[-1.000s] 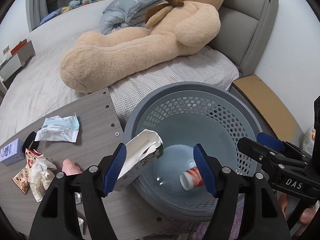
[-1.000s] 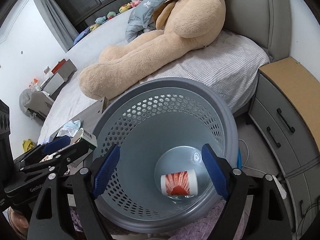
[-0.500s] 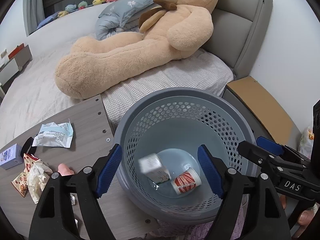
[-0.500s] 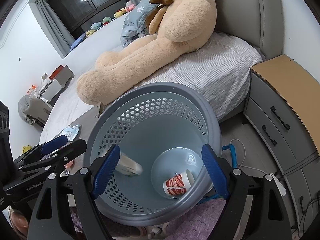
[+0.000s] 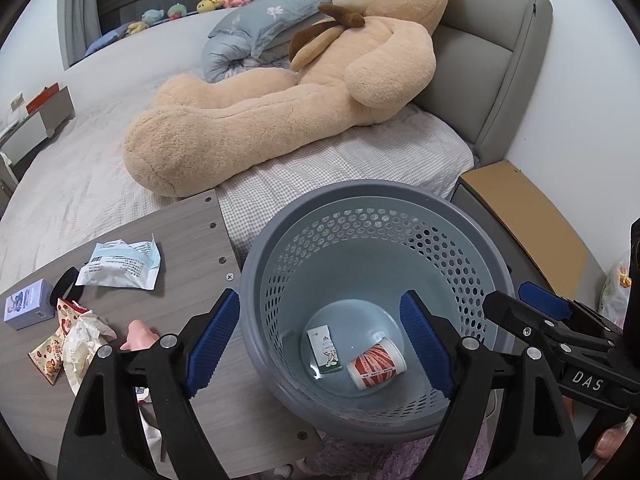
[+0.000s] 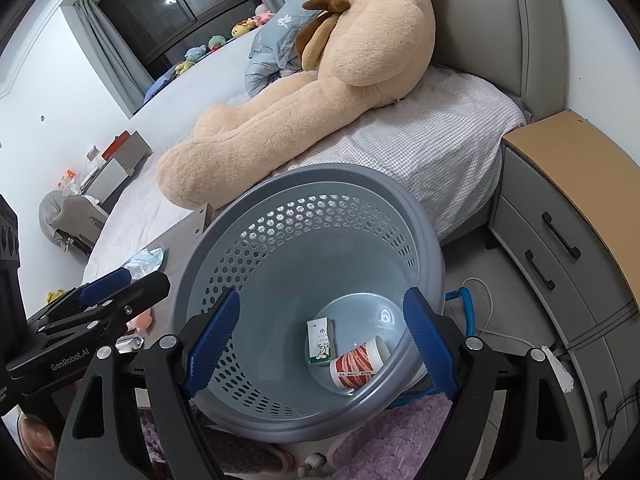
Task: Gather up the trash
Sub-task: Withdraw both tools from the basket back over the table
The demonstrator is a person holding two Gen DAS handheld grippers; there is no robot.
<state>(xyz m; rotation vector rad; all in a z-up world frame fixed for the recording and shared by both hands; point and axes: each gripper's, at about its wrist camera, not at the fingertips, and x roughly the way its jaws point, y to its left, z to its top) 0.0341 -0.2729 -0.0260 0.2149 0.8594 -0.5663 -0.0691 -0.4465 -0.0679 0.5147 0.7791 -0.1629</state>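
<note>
While the left gripper (image 5: 322, 340) hangs over the grey perforated bin (image 5: 472, 248), its jaws have just been opening and now stand wide with nothing between the blue pads. Down on the bin's floor lies the small white-and-green carton (image 5: 325, 348), flat, with the red-and-white paper cup (image 5: 376, 366) on its side just beside it, the two near touching. Its rim meets the right edge of the wooden table (image 5: 188, 240). More trash is on that table: a torn blue-and-white wrapper (image 5: 120, 266) back from the near edge, a crumpled snack packet (image 5: 70, 342) toward the left edge, and a small pale-purple box (image 5: 28, 308) just beyond it. At the right side of that view the right gripper (image 6: 322, 340) reaches in beside the bin, and its own camera shows its jaws spread wide and empty above the same carton (image 6: 320, 340) and cup (image 6: 358, 366). Behind the bin a big tan teddy bear (image 5: 288, 96) sprawls across the bed (image 5: 360, 160).
</note>
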